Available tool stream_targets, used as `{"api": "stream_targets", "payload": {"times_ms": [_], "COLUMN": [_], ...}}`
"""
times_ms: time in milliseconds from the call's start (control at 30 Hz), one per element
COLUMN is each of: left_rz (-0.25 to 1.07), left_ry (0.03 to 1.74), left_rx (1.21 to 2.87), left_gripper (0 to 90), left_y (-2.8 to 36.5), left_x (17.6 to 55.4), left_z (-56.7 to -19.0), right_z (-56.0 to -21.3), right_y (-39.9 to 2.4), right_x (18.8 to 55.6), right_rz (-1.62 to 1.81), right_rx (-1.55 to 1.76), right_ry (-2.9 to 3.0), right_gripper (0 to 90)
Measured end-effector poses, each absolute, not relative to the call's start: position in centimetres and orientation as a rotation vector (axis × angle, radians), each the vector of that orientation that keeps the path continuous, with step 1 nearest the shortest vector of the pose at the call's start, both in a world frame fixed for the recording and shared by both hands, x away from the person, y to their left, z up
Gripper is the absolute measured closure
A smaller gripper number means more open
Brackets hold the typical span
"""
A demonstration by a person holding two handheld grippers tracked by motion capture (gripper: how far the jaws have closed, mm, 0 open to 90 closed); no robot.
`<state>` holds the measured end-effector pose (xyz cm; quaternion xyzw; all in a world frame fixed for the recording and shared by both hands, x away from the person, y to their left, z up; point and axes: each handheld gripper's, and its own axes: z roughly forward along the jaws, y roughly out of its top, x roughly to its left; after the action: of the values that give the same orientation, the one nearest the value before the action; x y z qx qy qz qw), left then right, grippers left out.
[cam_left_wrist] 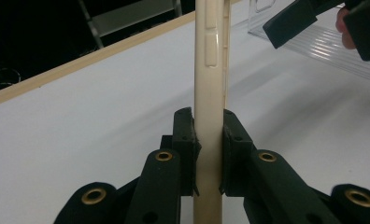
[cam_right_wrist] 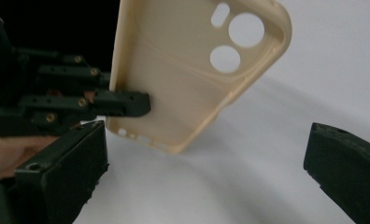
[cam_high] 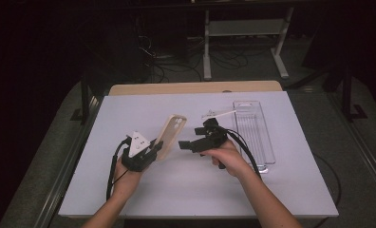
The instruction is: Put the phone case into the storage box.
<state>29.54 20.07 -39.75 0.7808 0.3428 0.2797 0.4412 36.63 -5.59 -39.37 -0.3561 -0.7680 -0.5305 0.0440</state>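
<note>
The phone case (cam_high: 171, 136) is clamped edge-on by the left gripper (cam_high: 150, 151) near its bottom end, and it's held up off the white table (cam_high: 176, 190), tilted, with most of its length sticking out past the pads. That's where trouble could be expected: a soft case pinched at one end like this could easily be bent or twisted out of the grip if it gets pushed sideways, and then it'd be dropped onto the table. The right gripper (cam_high: 192, 145) is held just beside the case with its jaws spread wide and nothing between them, so a clumsy approach could knock the case before a second hold is made.

Looks-wise: a cream, rubbery case, open side seen in the right gripper view, with two round camera holes and a small slot near the top, and raised side buttons on the edge. A clear plastic tray (cam_high: 255, 135) is lying further right, well apart.
</note>
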Motion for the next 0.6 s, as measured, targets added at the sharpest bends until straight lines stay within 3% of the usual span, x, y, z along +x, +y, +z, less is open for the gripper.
{"api": "stream_targets", "payload": {"times_ms": [600], "left_rz": [0.671], "left_ry": [0.859], "left_rx": [1.917], "left_gripper": [78.9], "left_y": [18.6], "left_x": [29.3], "left_z": [-40.0], "right_z": [-40.3], "right_y": [-4.9], "right_x": [36.8], "right_rz": [-1.735], "right_rx": [-1.209], "right_ry": [-2.108], "right_gripper": [0.0]}}
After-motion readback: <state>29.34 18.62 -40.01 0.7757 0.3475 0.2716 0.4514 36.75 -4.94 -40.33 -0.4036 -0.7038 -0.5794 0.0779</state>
